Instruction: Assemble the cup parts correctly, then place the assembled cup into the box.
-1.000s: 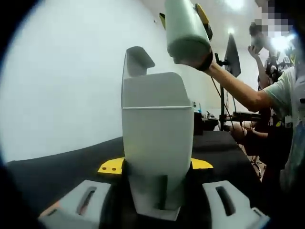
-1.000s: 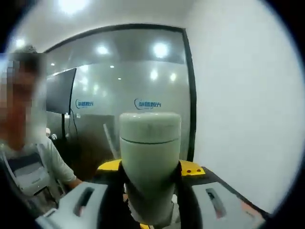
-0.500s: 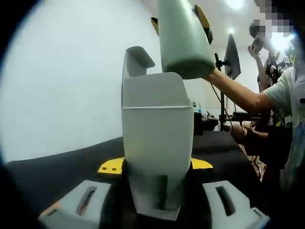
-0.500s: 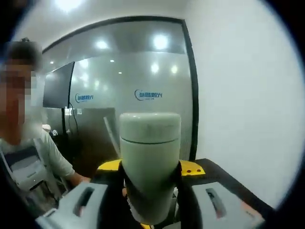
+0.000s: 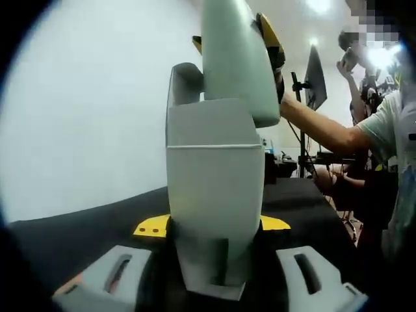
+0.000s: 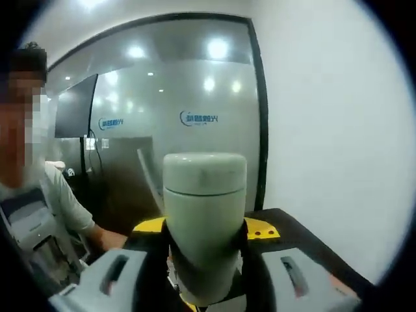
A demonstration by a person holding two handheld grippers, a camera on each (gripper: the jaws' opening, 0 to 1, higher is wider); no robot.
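My left gripper (image 5: 214, 273) clamped on upright cup sleeve (image 5: 211, 188); my right gripper (image 6: 205, 286) clamped on cup body (image 6: 204, 221), long axis along jaws.

Office or lab-type room, frosted glass wall (image 6: 188, 117) w/ blue logo (image 6: 199, 118), ceiling spotlights, wall monitor (image 6: 71, 117), black-covered table (image 5: 97, 227), gear on stands.

Both views are bright but soft; ceiling lamps (image 6: 218, 49) make glare, and edges bend strongly.
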